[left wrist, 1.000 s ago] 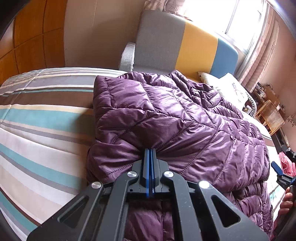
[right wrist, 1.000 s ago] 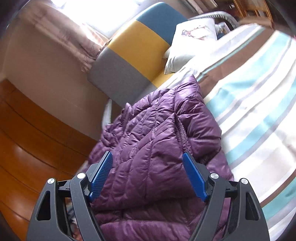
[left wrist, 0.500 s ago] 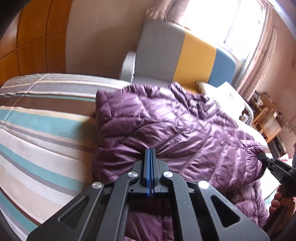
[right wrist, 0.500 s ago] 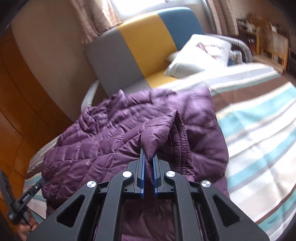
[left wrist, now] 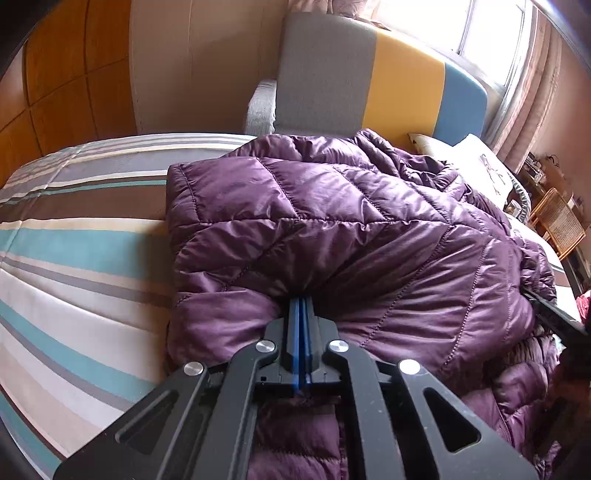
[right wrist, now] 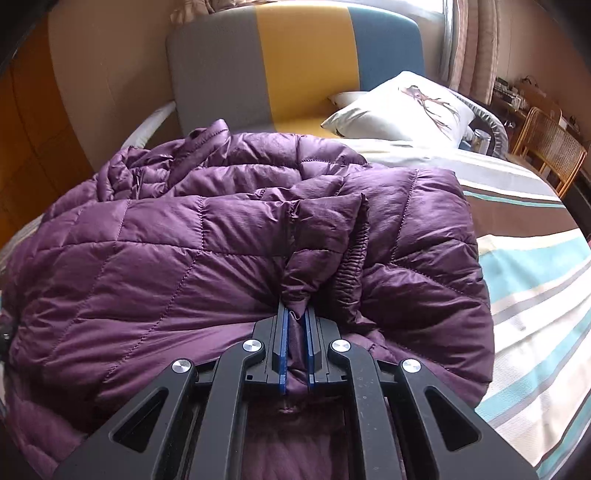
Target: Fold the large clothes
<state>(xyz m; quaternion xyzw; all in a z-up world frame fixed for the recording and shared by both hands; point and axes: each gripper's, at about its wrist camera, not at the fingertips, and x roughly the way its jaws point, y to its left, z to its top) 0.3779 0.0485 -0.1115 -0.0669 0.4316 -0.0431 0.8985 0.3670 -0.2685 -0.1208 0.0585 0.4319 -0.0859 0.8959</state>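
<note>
Left hand-held gripper (left wrist: pixel 301 306) clamped on purple jacket (left wrist: pixel 351 229), right hand-held gripper (right wrist: pixel 295 314) pinching cuff; fingertips buried in fabric

Left gripper (left wrist: pixel 301 306) pinching purple jacket (left wrist: pixel 332 229), striped bed (left wrist: pixel 74 258)

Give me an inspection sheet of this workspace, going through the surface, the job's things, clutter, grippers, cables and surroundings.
Surface: striped bedspread, bare on both sides of the jacket.
Job's things: purple quilted jacket lying bunched on the bed, partly folded over itself.
Clutter: white pillow with an antler print, beyond the jacket near the headboard.
Grippers: left gripper shut on the jacket's near edge; right gripper shut on a pinch of fabric beside a gathered cuff.
Cables: nothing seen.
Surroundings: grey, yellow and blue headboard, wooden wardrobe, bright window with curtains, wicker chair.
</note>
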